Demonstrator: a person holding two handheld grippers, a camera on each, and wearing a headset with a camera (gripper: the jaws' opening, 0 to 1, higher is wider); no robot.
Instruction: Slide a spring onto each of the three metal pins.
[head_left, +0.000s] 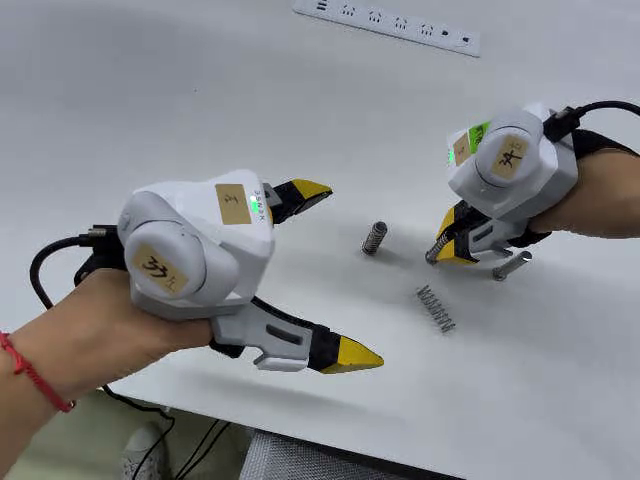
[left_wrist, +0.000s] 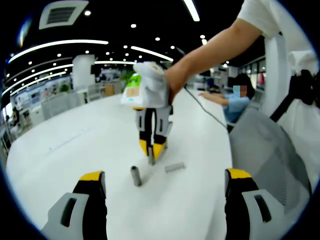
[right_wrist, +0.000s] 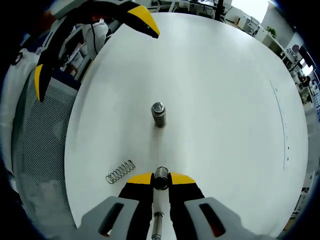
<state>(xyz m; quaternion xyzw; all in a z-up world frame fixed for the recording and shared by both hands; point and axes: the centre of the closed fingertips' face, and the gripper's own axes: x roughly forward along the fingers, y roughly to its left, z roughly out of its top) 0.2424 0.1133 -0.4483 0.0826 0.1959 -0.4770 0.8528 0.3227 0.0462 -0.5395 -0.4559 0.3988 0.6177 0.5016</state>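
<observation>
right gripper (right_wrist: 160, 181) is clenched on a sprung pin (right_wrist: 160, 174), its long axis along the jaws, pointing down at the table (head_left: 200, 80). left gripper (head_left: 335, 272) is released, empty. a loose spring (head_left: 435, 307) lies flat nearby; another sprung pin (head_left: 374, 237) stands upright.

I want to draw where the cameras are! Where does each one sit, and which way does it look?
Head view: on the person's head, looking down at the white bench; left hand and right hand show, holding the left gripper and right gripper.
Left gripper view: on the left gripper, looking across the bench at the right gripper; the person's arm shows.
Right gripper view: on the right gripper, looking down at the bench; its jaws pinch a spring.
Shared: both gripper views see the upright pin.
</observation>
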